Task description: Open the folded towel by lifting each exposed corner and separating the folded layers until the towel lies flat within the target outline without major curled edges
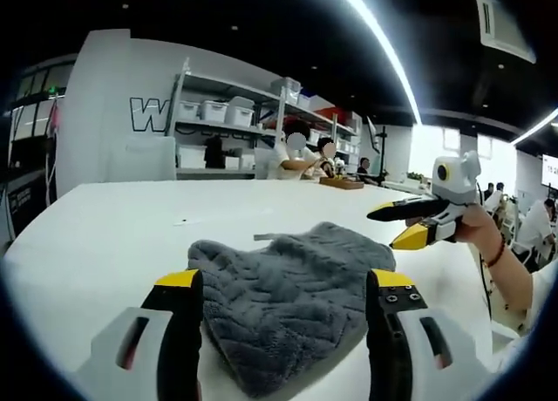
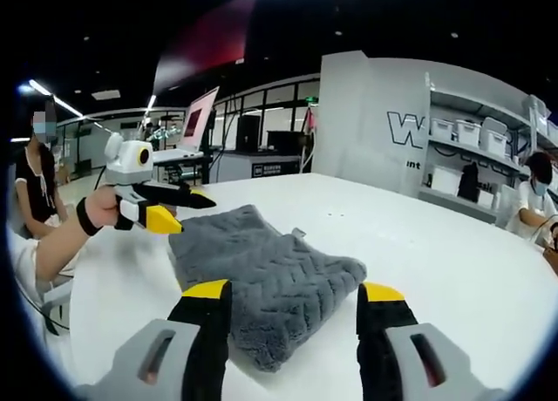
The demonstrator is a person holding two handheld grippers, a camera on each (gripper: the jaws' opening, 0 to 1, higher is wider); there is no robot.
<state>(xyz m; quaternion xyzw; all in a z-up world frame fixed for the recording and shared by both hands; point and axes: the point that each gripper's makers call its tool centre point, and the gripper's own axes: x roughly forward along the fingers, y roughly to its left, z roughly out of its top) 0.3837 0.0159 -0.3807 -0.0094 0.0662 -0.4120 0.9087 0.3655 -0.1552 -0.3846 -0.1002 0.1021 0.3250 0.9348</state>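
Observation:
A grey knit-pattern towel [image 1: 288, 288] lies folded and slightly rumpled on the white table [image 1: 105, 235]. In the left gripper view my left gripper [image 1: 283, 281] is open, its yellow-tipped jaws standing wide on either side of the towel's near edge. My right gripper [image 1: 389, 227], held by a hand, hovers open just over the towel's right corner. In the right gripper view the towel [image 2: 261, 266] sits ahead of my open right gripper [image 2: 294, 290]. The left gripper [image 2: 193, 216] is open at the towel's far left corner.
A small pale tag [image 1: 272, 237] lies by the towel's far edge. Shelves with white bins [image 1: 218, 113] and seated people stand behind the table. A wooden box [image 1: 342, 183] rests far back. The table's edge [image 2: 78, 331] runs near the person.

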